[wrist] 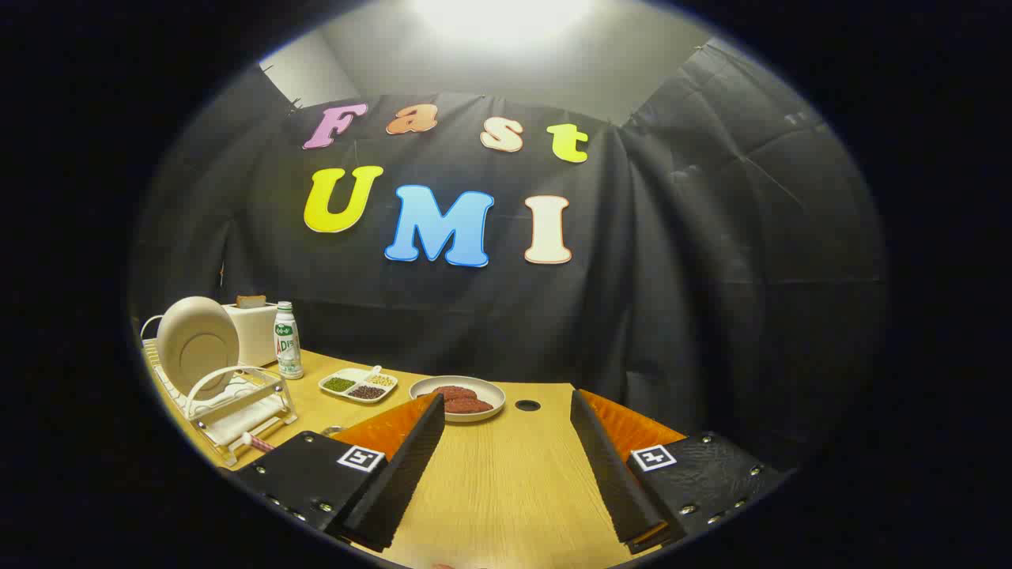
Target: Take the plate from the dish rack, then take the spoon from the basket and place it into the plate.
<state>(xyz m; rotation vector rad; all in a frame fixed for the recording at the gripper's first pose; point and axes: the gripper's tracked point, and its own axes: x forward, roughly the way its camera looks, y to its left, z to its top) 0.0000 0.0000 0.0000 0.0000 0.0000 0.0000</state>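
Observation:
A cream plate point(198, 344) stands on edge in the white wire dish rack point(237, 403), far to the left of my fingers. At the rack's near corner a pink handle point(258, 442) pokes out, perhaps the spoon; its basket is hidden behind my left finger. My gripper point(506, 466) hovers over the wooden table point(506, 490), open wide, with nothing between its black pads point(411, 466).
Behind the rack stand a white toaster point(254, 330) with bread and a green-labelled bottle point(287, 340). Ahead of the left finger lie a divided tray of grains point(358, 386) and a white dish of red patties point(458, 397). A cable hole point(527, 405) sits in the tabletop.

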